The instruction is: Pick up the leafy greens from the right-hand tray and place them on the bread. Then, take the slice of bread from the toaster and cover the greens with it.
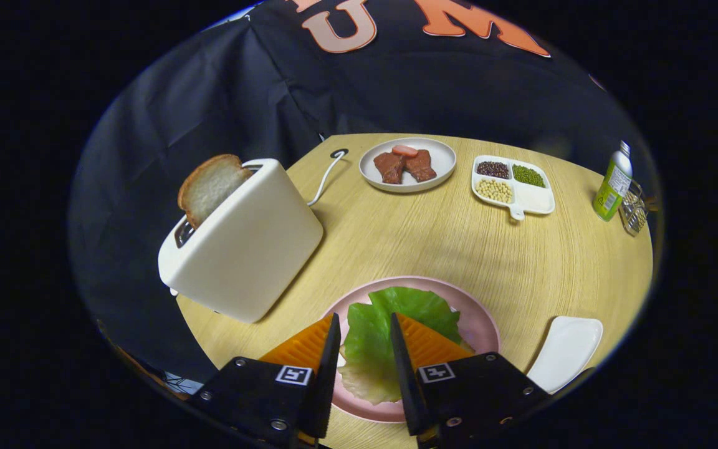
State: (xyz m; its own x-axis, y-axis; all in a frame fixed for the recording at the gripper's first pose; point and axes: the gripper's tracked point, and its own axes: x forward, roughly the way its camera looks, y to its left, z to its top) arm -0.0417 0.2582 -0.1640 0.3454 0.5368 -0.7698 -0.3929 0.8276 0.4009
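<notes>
On the pink plate (480,324) just ahead of your tool (365,337) lies the lettuce leaf (390,312), spread flat and showing between the two fingers, which stand narrowly apart with nothing gripped, as far as can be seen. Whether bread lies under the leaf you cannot tell; the leaf hides it. By the look of it the greens are placed, so the coming move turns on the bread slice (209,184): it lies ahead and to your left, standing out of the slot of the white toaster (247,243), tilted with the toaster's lean in this view. Its flat faces run along the toaster's length, so the fingers should close across its thickness. The toaster sits close to the table (427,243) edge on the left, with its cord (325,181) trailing behind. Room to the right is open; the white tray (568,349) sits near the plate, and the meat plate (440,165), the divided bean dish (536,199) and the green bottle (611,184) stand well apart beyond.
</notes>
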